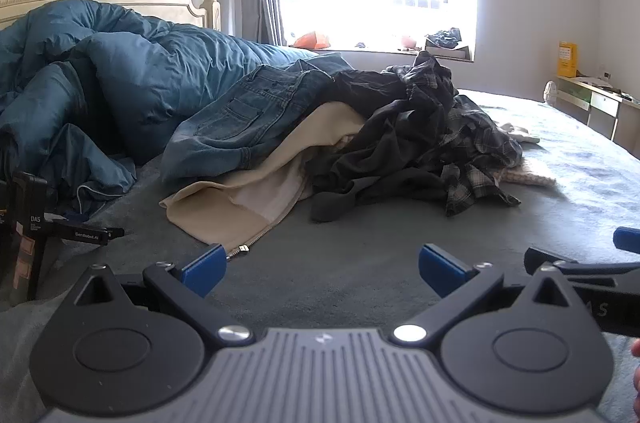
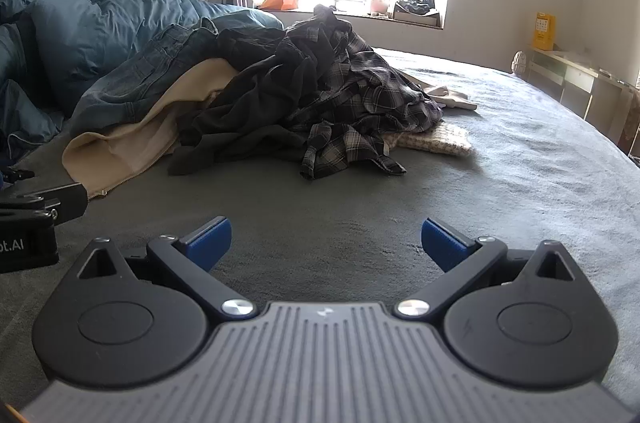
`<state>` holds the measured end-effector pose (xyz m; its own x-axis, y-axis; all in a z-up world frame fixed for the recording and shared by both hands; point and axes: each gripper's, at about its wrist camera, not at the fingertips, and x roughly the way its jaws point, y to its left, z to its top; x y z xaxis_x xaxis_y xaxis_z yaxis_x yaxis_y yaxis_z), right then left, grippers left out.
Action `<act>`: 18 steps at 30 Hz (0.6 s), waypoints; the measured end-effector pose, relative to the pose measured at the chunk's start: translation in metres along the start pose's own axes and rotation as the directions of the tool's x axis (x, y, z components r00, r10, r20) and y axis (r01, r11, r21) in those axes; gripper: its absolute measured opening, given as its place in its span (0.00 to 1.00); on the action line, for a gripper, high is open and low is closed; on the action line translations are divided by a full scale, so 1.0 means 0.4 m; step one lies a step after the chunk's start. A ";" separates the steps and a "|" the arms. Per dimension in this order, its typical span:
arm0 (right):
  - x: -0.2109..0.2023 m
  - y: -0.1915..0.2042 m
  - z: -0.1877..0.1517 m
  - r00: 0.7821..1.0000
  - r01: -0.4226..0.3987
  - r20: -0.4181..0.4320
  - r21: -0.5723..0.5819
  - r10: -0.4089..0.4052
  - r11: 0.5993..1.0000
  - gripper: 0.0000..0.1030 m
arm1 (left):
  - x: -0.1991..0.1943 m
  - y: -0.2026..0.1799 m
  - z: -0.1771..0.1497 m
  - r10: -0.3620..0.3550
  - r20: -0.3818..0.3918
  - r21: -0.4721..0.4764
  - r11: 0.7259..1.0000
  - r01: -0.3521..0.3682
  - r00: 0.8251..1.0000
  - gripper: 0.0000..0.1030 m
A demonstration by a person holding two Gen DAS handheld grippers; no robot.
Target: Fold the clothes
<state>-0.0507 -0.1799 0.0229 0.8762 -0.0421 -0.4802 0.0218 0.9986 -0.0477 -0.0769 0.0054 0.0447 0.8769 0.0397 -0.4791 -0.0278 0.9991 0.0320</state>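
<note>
Grey bed (image 2: 360,207) lies bare right ahead; my left claw (image 1: 322,269) and right claw (image 2: 326,243) hover released, empty. The clothes pile (image 2: 304,103) sits at twelve o'clock. I'd take the nearest beige zip jacket (image 1: 240,199) by its hem, at eleven

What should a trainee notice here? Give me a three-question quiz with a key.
1. True or false: the left gripper holds a garment.
2. Which garment lies nearest the left gripper: A) beige zip jacket B) plaid shirt C) denim jacket?
3. Fill in: the pile of clothes lies on a grey ____.

Key: 1 false, both it and the right gripper are open and empty; 2 A; 3 bed.
</note>
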 end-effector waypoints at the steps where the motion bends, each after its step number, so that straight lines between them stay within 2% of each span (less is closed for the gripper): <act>1: 0.001 0.002 0.000 1.000 0.001 0.000 -0.002 -0.001 1.000 0.99 | 0.002 0.000 0.000 -0.001 -0.002 0.001 1.000 0.001 1.000 1.00; 13: 0.028 -0.012 -0.001 1.000 -0.005 0.002 -0.001 0.005 1.000 0.99 | 0.041 -0.002 -0.001 -0.002 -0.001 0.018 1.000 0.002 1.000 1.00; 14: 0.032 -0.017 -0.001 1.000 -0.015 0.008 0.002 0.015 1.000 0.99 | 0.051 -0.006 0.001 -0.001 0.006 0.029 1.000 0.000 1.000 1.00; 18: 0.056 -0.050 0.007 0.989 -0.136 0.059 -0.018 0.137 0.991 0.99 | 0.113 -0.016 0.016 0.002 0.040 0.059 0.998 -0.004 0.999 1.00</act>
<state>-0.0301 -0.2007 0.0155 0.8977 0.0970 -0.4298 -0.1061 0.9944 0.0027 -0.0339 0.0007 0.0285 0.8953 0.0410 -0.4436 -0.0032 0.9963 0.0857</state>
